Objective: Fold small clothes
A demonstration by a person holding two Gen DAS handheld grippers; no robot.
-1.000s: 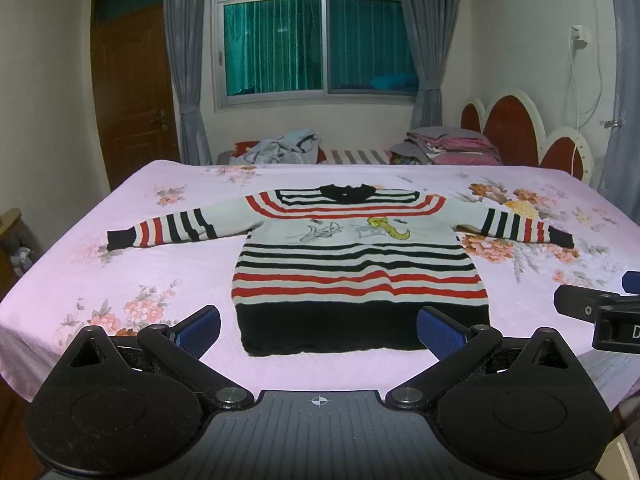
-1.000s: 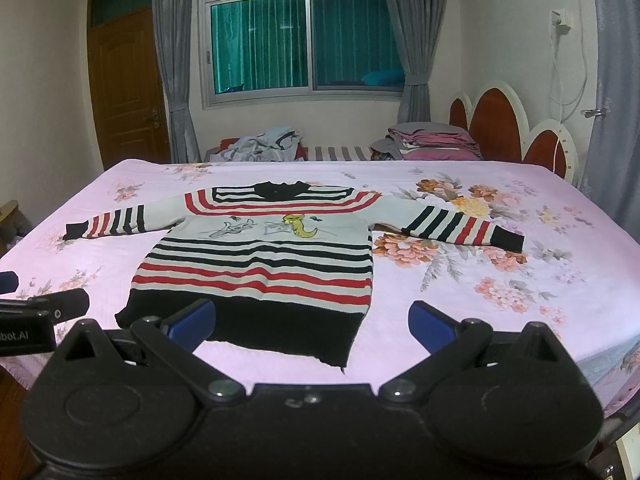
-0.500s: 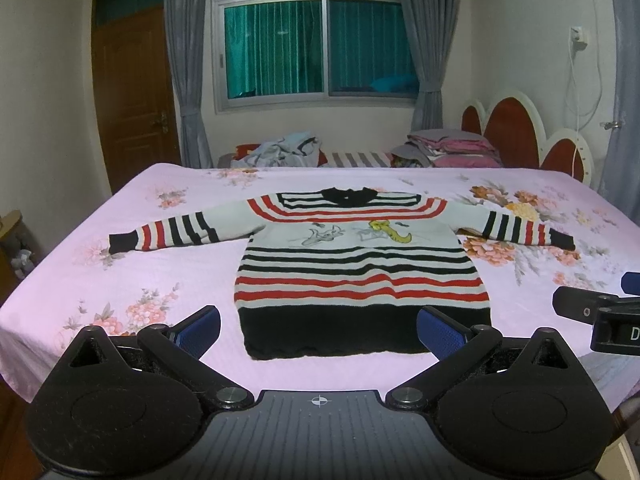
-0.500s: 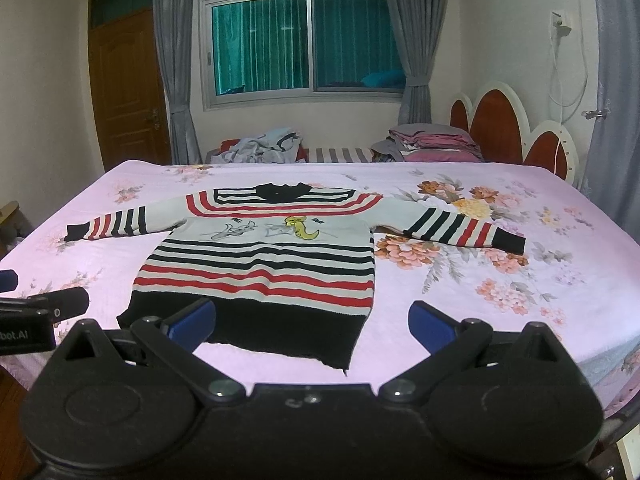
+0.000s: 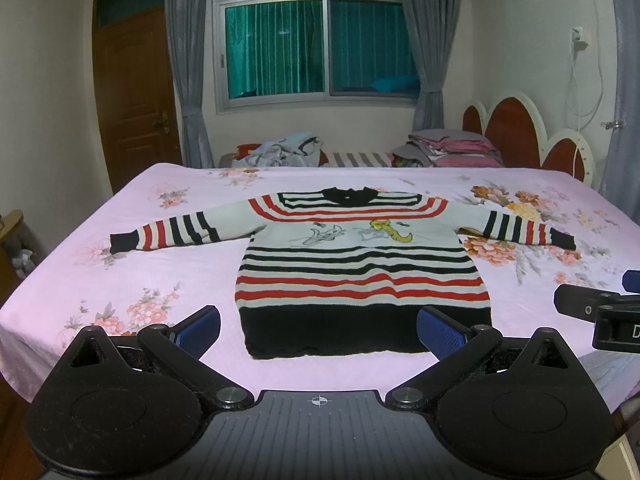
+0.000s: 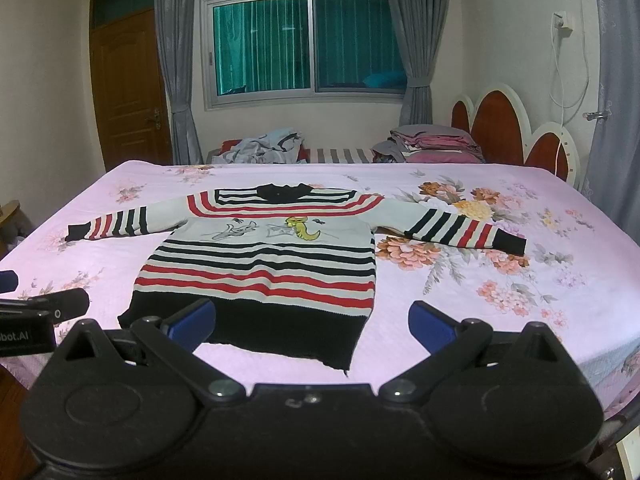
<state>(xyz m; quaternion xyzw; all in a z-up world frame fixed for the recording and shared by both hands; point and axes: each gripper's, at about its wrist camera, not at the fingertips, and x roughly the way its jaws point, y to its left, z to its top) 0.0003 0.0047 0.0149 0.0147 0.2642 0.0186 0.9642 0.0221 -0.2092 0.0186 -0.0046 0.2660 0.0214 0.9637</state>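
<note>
A small knitted sweater [image 5: 360,264] [image 6: 264,264] with black, red and white stripes lies flat, front up, on the pink floral bed [image 5: 132,276], both sleeves spread sideways and its black hem nearest me. My left gripper [image 5: 320,330] hovers open just short of the hem, nothing between its blue pads. In the right wrist view my right gripper [image 6: 312,324] is open too, over the hem's right corner, holding nothing. Each gripper shows at the edge of the other's view: the right gripper [image 5: 592,312], the left gripper [image 6: 40,312].
A loose heap of clothes [image 5: 280,154] and a folded stack of pink bedding [image 5: 452,152] lie beyond the far edge of the bed. A red and white headboard [image 5: 520,136] stands at the right. A wooden door [image 5: 136,100] is at the back left.
Both views have tipped slightly, so the sweater sits a little lower in frame. The sweater itself has not moved and both grippers stay open.
</note>
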